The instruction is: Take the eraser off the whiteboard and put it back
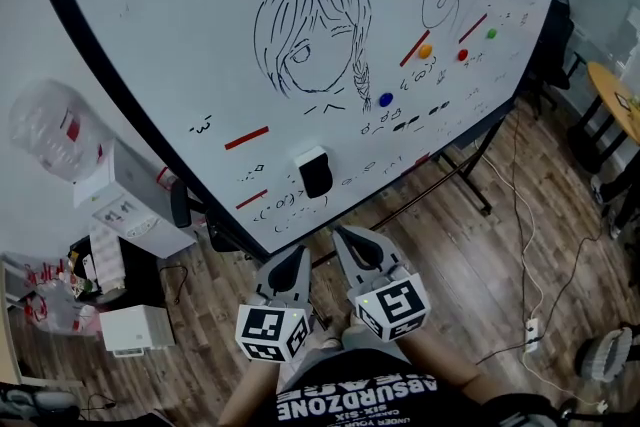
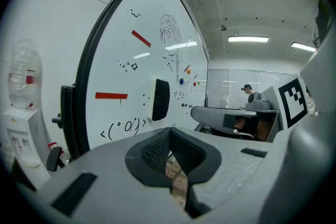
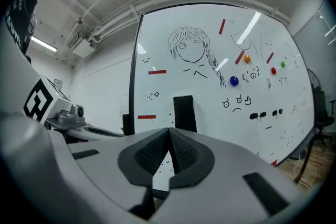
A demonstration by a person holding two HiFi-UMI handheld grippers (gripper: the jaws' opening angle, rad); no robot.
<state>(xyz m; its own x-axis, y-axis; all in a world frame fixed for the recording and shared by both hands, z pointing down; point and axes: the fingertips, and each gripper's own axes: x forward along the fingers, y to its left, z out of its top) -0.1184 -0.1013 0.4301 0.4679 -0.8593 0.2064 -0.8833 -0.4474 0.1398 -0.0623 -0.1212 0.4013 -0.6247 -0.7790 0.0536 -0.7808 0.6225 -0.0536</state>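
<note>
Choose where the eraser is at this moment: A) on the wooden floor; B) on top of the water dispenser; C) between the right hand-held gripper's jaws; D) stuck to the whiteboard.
D: the eraser clings to the lower part of the whiteboard, with nothing holding it.

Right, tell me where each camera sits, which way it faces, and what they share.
Head view: on the head, steeply down at whiteboard and eraser; left gripper, right gripper, shirt show.
Left gripper view: on that gripper, obliquely along the whiteboard; its shut jaws show.
Right gripper view: on that gripper, nearly square to the whiteboard; shut jaws show.
Shared: all see the eraser.
</note>
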